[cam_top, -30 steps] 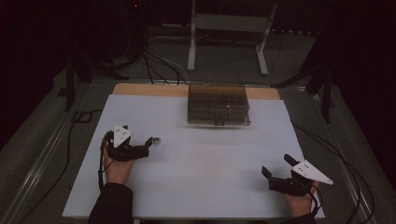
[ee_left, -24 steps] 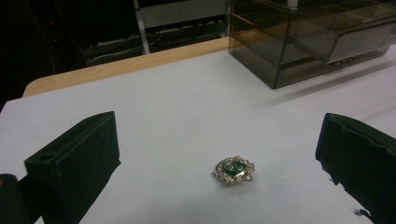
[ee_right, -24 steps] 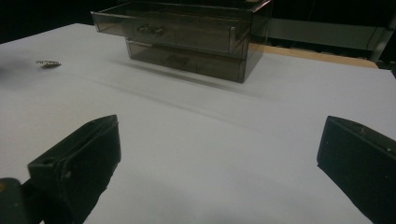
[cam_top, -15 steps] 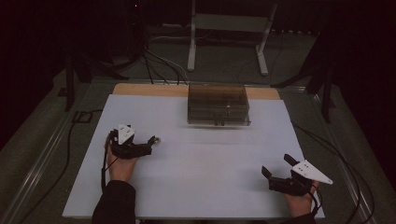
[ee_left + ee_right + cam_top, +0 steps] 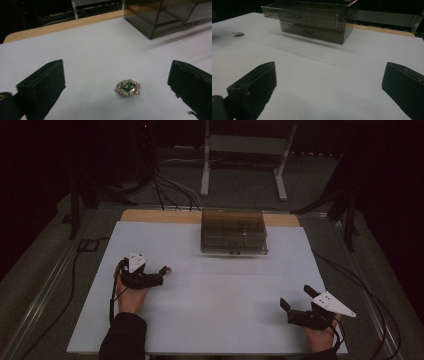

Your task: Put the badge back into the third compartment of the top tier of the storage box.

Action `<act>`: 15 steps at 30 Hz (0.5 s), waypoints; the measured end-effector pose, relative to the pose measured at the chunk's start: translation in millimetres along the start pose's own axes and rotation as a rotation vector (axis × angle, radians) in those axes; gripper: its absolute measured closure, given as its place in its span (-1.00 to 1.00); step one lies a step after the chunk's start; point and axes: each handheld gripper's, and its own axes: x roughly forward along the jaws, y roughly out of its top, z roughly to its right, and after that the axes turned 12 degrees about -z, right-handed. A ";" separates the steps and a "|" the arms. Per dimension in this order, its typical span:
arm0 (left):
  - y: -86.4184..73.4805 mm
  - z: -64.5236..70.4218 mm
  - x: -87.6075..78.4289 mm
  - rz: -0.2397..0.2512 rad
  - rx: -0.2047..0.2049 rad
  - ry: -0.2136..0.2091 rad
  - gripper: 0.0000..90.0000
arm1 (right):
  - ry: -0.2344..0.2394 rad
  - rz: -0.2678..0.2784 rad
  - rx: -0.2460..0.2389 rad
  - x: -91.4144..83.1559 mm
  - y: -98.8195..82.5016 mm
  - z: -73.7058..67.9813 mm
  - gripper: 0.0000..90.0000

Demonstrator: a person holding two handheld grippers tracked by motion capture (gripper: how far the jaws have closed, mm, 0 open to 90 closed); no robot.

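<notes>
The left gripper (image 5: pixel 161 271) has drifted slightly down-frame, its spread jaws now bracketing the brooch (image 5: pixel 128 87) on the counter (image 5: pixel 215 310), likely readying a pickup, while the right gripper (image 5: pixel 296 306) waits, jaws spread.

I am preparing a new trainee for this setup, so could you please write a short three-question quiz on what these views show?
1. True or false: the brooch is clamped between the left gripper's jaws.
2. Where does the smoky clear drawer box stand? A) near the far edge of the white table; B) beside the right gripper; C) on the floor.
3. Fill in: the right gripper's jaws are ____.

Key: 1. False: it lies loose on the table, with the open jaws apart on either side of it. 2. A. 3. open, with nothing between them.
</notes>
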 end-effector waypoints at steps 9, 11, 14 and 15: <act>-0.8 1.7 6.9 -0.033 0.005 -0.024 -0.86 | 0.000 0.000 -0.002 0.2 0.1 -0.2 -1.00; -0.9 3.2 9.6 -0.051 0.010 -0.041 -0.82 | 0.000 0.000 -0.003 0.2 0.1 -0.3 -1.00; -1.4 4.0 11.2 -0.060 0.015 -0.058 -0.71 | 0.000 0.000 -0.003 0.3 0.1 -0.2 -1.00; -1.6 4.5 12.0 -0.066 0.018 -0.065 -0.68 | 0.001 0.001 -0.002 0.3 0.1 -0.2 -1.00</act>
